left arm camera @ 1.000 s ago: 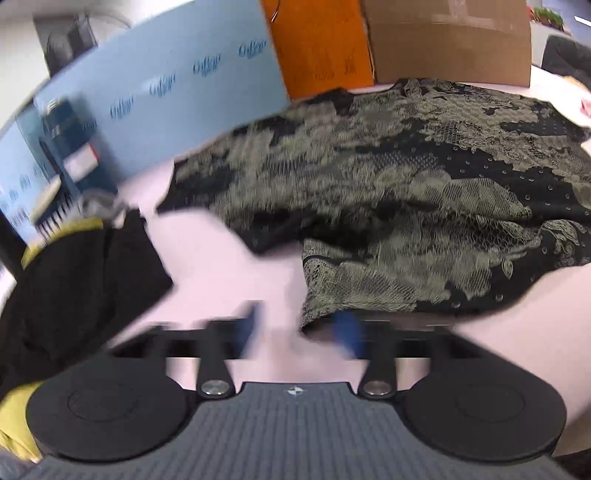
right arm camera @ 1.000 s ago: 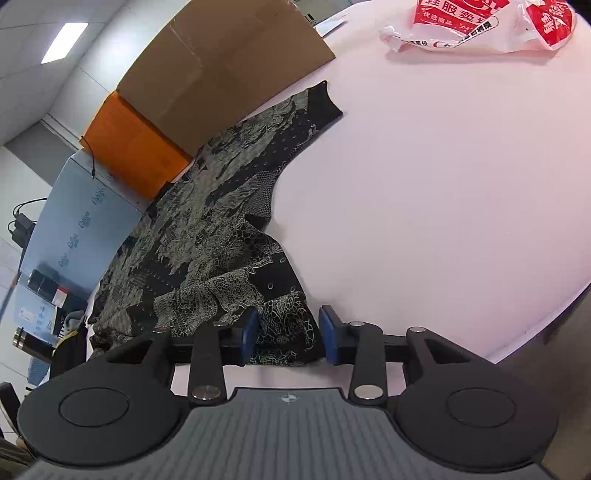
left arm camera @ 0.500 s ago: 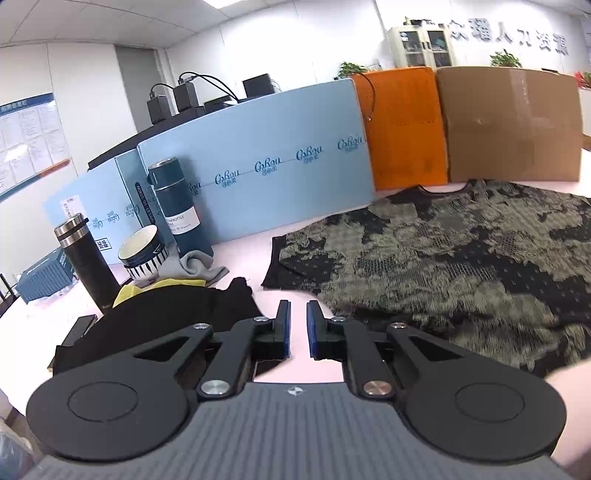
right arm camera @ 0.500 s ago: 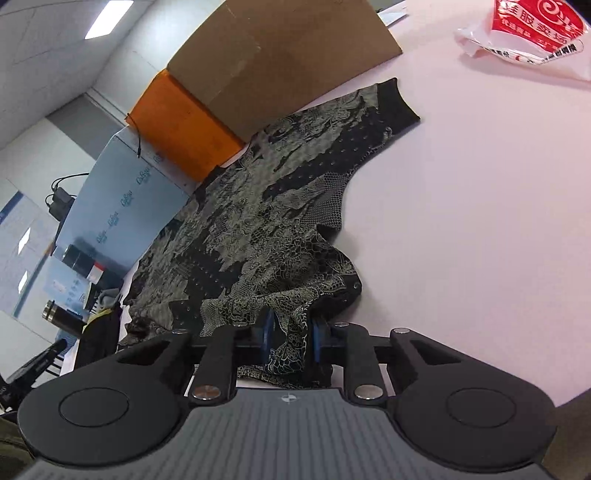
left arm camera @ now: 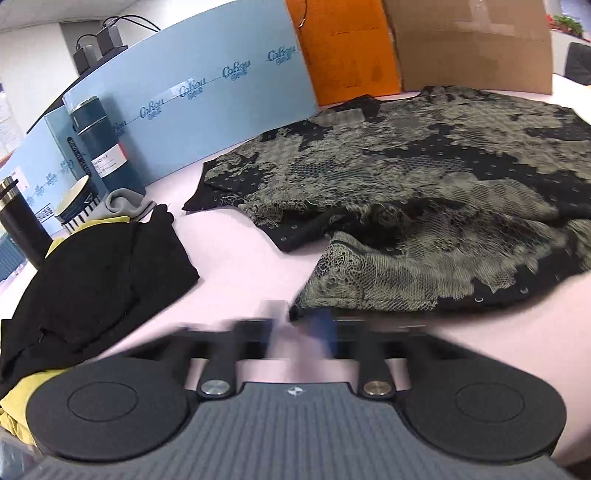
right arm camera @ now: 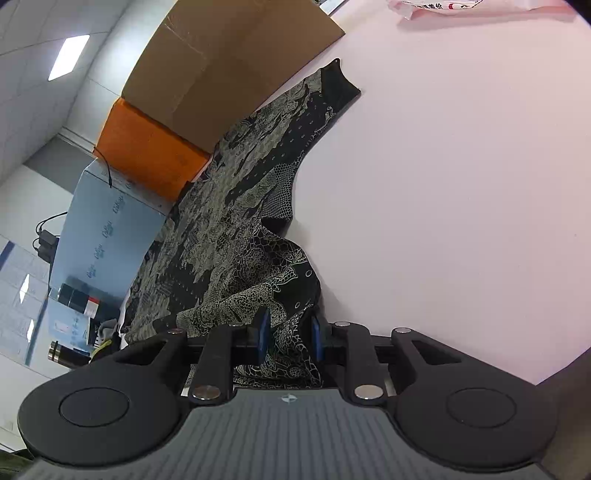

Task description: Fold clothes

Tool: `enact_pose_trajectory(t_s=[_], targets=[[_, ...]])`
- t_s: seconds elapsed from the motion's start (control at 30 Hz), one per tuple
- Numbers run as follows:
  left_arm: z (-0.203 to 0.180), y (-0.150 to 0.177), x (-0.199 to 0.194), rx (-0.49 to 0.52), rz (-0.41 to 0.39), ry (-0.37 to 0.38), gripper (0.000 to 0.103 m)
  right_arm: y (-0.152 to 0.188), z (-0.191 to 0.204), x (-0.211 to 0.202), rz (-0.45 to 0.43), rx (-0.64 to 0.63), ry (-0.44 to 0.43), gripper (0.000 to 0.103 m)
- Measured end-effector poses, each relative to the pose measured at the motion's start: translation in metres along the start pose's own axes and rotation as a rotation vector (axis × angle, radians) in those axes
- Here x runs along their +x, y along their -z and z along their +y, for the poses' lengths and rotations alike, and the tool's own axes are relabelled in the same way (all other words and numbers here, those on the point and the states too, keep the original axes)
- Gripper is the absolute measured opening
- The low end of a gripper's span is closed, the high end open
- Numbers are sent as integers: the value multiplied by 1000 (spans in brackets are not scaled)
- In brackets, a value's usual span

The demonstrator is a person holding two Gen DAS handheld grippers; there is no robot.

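Observation:
A black garment with a pale lace print [left arm camera: 424,177] lies spread on the pale pink table [left arm camera: 240,266]. In the left wrist view its near hem corner [left arm camera: 332,280] reaches down to my left gripper [left arm camera: 295,328], whose fingers are smeared by motion. The blur hides whether the corner is pinched. In the right wrist view the same garment [right arm camera: 236,221] runs away to the upper left. My right gripper [right arm camera: 290,334] is shut on a bunched fold of its near edge, which is lifted into a ridge between the blue pads [right arm camera: 263,332].
A pile of black and yellow clothes [left arm camera: 92,280] lies at the left, with flasks [left arm camera: 103,147] and a cup [left arm camera: 75,199] behind it. Blue [left arm camera: 192,92], orange [left arm camera: 343,48] and cardboard [left arm camera: 472,44] panels stand along the back. A red-and-white plastic bag [right arm camera: 436,5] lies far right.
The right gripper closed on the garment's edge and bunched it up. The left gripper rose with its jaws nearly together, then dropped back down to the hem corner.

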State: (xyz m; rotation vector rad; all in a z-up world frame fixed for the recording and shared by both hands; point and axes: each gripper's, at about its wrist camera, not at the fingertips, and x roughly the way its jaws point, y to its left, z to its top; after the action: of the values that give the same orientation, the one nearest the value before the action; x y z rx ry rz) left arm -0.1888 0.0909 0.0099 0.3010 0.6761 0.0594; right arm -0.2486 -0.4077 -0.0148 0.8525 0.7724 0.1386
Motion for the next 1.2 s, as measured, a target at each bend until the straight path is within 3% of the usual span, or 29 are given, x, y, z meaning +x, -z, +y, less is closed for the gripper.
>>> enact_pose_trajectory(t_s=[0.17,0.4,0.5,0.63,0.7,0.73,0.77,0.83,0.87,0.97,1.1,1.2], targets=[[14,-15,-36,6,-116,-41,2,-2,4,-5,-13,-3,-24,18],[48,-25,-93,34,-172,-108,2,-15,24,-25,-37,1,-126,13],[51,-15,-105,95,-127,-111,3,-23,32,-35,-23,-24,-136,13],[48,19,-105,177,31,-40,6,-26,35,-41,17,-76,-95,13],[40,41,-103,259,98,-15,18,-24,32,-40,49,-110,-51,14],[37,51,-102,287,120,-12,21,-21,31,-39,70,-132,-41,24],[36,58,-101,299,139,-9,25,-18,31,-37,93,-158,-38,49],[39,63,-99,270,153,-1,25,-10,31,-35,134,-202,-39,69],[43,62,-100,239,149,3,29,-6,32,-34,153,-214,-46,69],[58,52,-101,125,112,10,56,4,33,-34,196,-227,-67,70],[79,35,-98,-46,106,62,75,15,31,-39,234,-227,-82,77],[93,24,-87,-191,133,111,81,22,28,-44,241,-226,-77,79]])
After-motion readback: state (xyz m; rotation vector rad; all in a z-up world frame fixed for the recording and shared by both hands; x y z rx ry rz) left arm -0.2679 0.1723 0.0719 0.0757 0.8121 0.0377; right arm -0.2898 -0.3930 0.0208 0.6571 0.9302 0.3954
